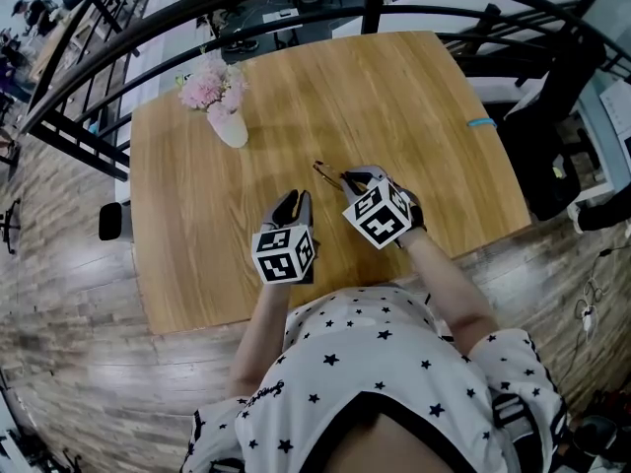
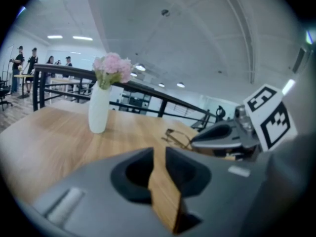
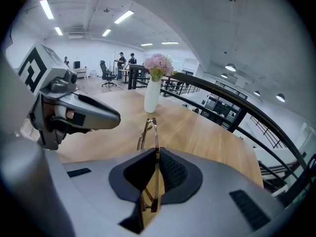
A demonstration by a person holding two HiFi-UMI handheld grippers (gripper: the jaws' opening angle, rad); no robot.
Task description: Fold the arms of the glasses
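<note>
Two-handed work: hold right gripper point(image 3: 156, 153) pinched on glasses point(image 3: 155, 132); with half-open, empty left gripper point(image 2: 159, 152), swing any splayed arm gently about its hinge.

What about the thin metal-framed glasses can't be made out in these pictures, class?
- Head view: thin metal-framed glasses too small, partly behind the right gripper; whether arms are folded is unclear.
- Left gripper view: right gripper covers one end of them.
- Right gripper view: its jaws hide the gripped part.

glasses point(image 1: 323, 170) mostly hidden behind right tongs point(image 1: 347, 178), distant people point(image 2: 19, 59) tiny
</note>
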